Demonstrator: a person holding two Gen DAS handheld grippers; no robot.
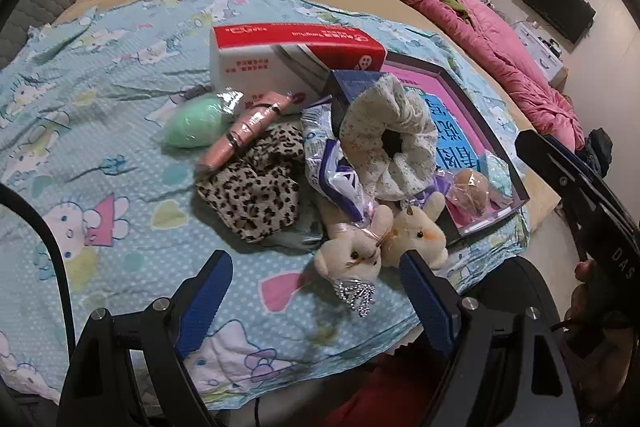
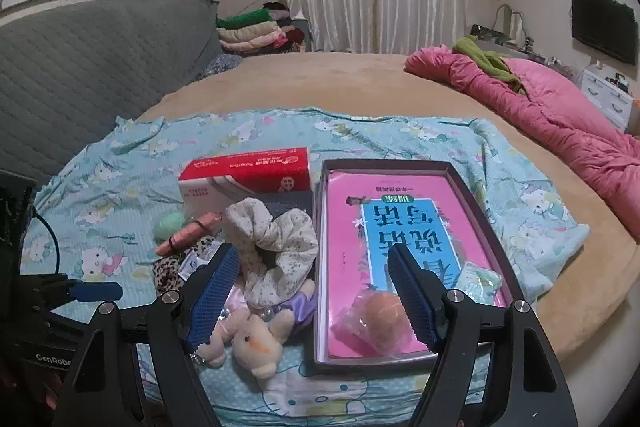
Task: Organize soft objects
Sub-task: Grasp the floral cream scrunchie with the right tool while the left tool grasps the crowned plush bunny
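A pile of soft things lies on a blue cartoon-print sheet (image 1: 120, 131). In it are two cream plush toys (image 1: 352, 251) (image 2: 256, 343), a white floral scrunchie (image 1: 390, 141) (image 2: 276, 243), a leopard-print scrunchie (image 1: 252, 187), a green sponge egg (image 1: 196, 123) and a wrapped pink roll (image 1: 244, 131). A dark shallow box (image 2: 476, 195) with a pink book inside holds a wrapped orange puff (image 2: 382, 317) and a mint packet (image 2: 480, 281). My left gripper (image 1: 316, 303) is open, just before the plush toys. My right gripper (image 2: 312, 291) is open above the box's near left edge.
A red and white tissue box (image 1: 296, 51) (image 2: 248, 175) stands behind the pile. A pink quilt (image 2: 560, 119) lies on the tan bed at right. A grey headboard (image 2: 80, 67) is at left. Folded clothes (image 2: 252, 31) are stacked at the back.
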